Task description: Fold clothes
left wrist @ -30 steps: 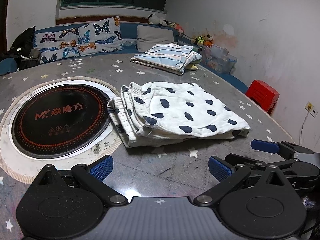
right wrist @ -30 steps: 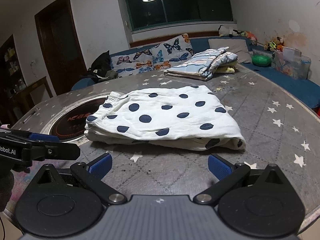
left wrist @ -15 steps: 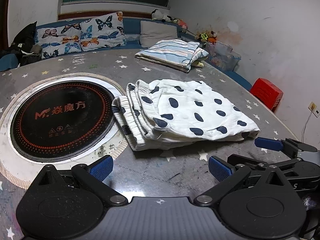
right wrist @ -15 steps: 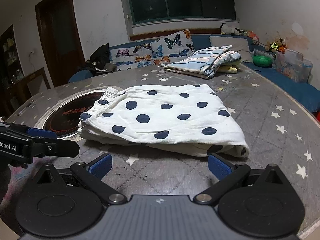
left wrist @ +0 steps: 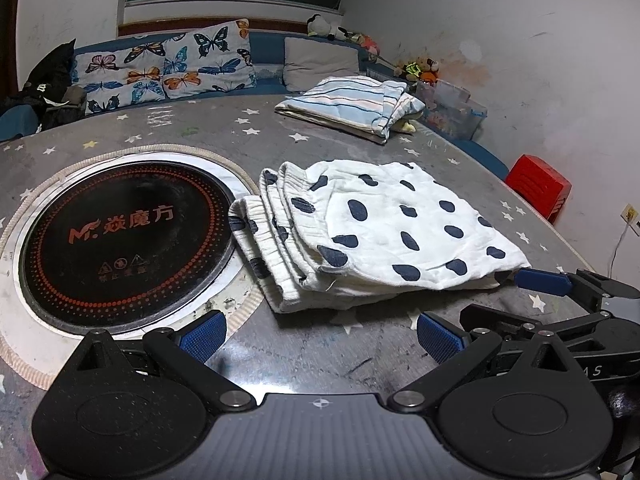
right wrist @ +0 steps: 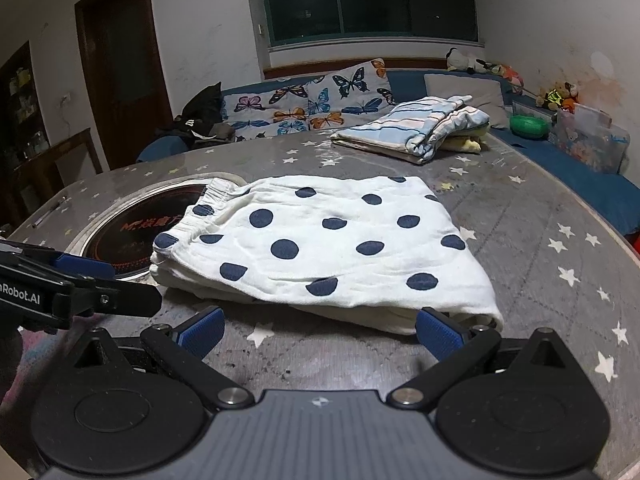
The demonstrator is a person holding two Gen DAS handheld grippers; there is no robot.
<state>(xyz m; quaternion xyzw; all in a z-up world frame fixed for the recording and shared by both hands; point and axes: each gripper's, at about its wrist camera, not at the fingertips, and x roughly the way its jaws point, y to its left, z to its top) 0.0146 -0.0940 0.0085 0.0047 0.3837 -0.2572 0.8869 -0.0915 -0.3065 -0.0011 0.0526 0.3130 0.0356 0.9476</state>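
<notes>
Polka-dot garment [right wrist: 328, 248]: white cloth with navy dots, lying folded in several layers on the desk [right wrist: 532, 248], just beside the round black hob plate [left wrist: 124, 240].

Left tongs [left wrist: 320, 336]: spread wide, gripping nothing, low over the desk just short of the near edge of the bundle. Right tongs [right wrist: 320, 330]: likewise spread wide and empty, right blue pad [right wrist: 438, 338] close to the near right corner of the cloth; contact there not certain.

Stage: fits either a further fold to come or a finished bundle about to be moved or left; not settled from this view. For any grip: take all layers of an edge together, low against the desk, both corners level, so the stack does not slide apart.

Appearance: soft, crinkled weave; gathered elastic waistbands stacked in stepped ridges at the end nearest the hob plate; top panel flat and fairly smooth; near edge slightly ragged, under-layers peeking out; near right corner drooping onto the desk.

Further out: striped folded pile [left wrist: 352, 104] at the far side of the desk, well apart; butterfly cushions [left wrist: 168, 64] on the bench behind.
</notes>
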